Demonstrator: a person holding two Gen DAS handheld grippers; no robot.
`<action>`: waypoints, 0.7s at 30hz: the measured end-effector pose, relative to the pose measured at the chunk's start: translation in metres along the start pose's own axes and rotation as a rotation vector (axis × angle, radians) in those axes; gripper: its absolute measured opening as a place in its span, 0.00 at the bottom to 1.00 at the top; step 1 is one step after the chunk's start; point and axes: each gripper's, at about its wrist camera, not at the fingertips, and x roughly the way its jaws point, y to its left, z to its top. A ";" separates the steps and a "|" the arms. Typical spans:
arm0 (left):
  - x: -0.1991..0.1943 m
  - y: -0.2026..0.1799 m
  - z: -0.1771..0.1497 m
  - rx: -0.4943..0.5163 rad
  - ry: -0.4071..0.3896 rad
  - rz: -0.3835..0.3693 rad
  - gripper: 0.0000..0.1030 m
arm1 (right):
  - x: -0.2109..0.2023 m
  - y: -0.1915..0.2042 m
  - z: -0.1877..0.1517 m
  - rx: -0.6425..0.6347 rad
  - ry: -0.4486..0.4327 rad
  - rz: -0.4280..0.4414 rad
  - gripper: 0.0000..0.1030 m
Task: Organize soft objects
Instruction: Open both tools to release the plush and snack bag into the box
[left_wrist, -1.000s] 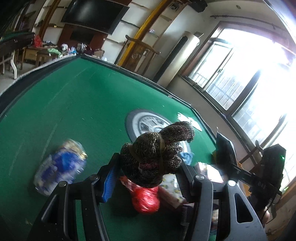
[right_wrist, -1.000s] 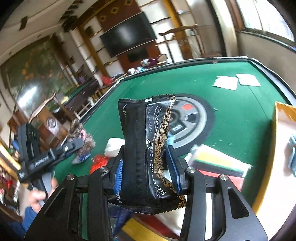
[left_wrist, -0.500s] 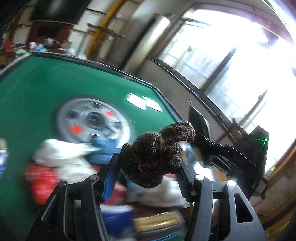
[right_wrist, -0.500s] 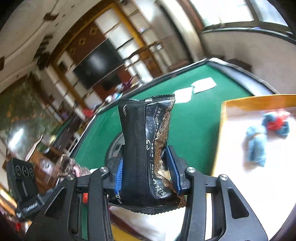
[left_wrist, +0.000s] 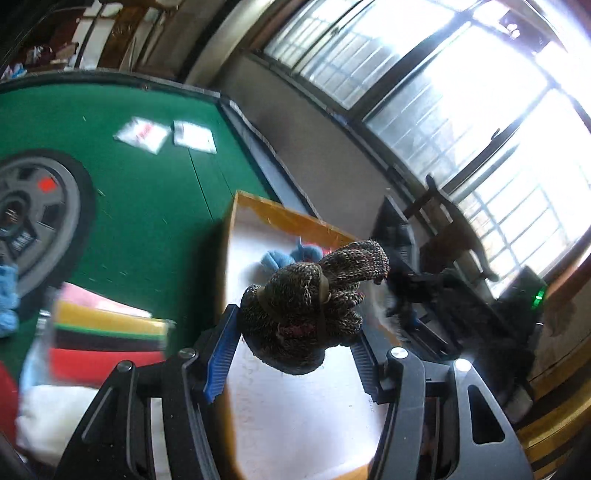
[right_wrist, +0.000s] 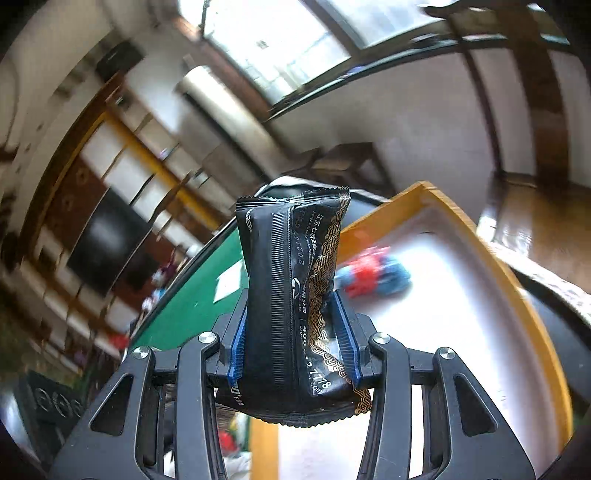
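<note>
Left gripper (left_wrist: 295, 341): blue pads clamped on a brown knitted glove bundle (left_wrist: 314, 295), low centre of the left wrist view, over the white floor of a wooden-rimmed tray (left_wrist: 284, 218). A blue knitted item (left_wrist: 280, 258) lies in the tray just behind the bundle. Green table felt (left_wrist: 147, 192) fills the left of the frame, folded coloured cloths (left_wrist: 107, 332) at lower left.

Right gripper (right_wrist: 293, 332): pads pinch an upright black snack packet (right_wrist: 291, 295) at frame centre; tray at right, a blurred red-and-blue item (right_wrist: 373, 271) inside
</note>
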 end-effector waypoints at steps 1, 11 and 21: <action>0.004 -0.001 -0.002 -0.004 0.015 0.005 0.56 | -0.003 -0.007 0.003 0.025 -0.011 -0.017 0.40; 0.047 -0.003 -0.016 0.003 0.102 0.079 0.57 | -0.011 -0.054 0.011 0.247 -0.058 -0.160 0.41; 0.054 -0.019 -0.018 0.072 0.099 0.059 0.66 | 0.003 -0.066 0.007 0.317 0.007 -0.193 0.58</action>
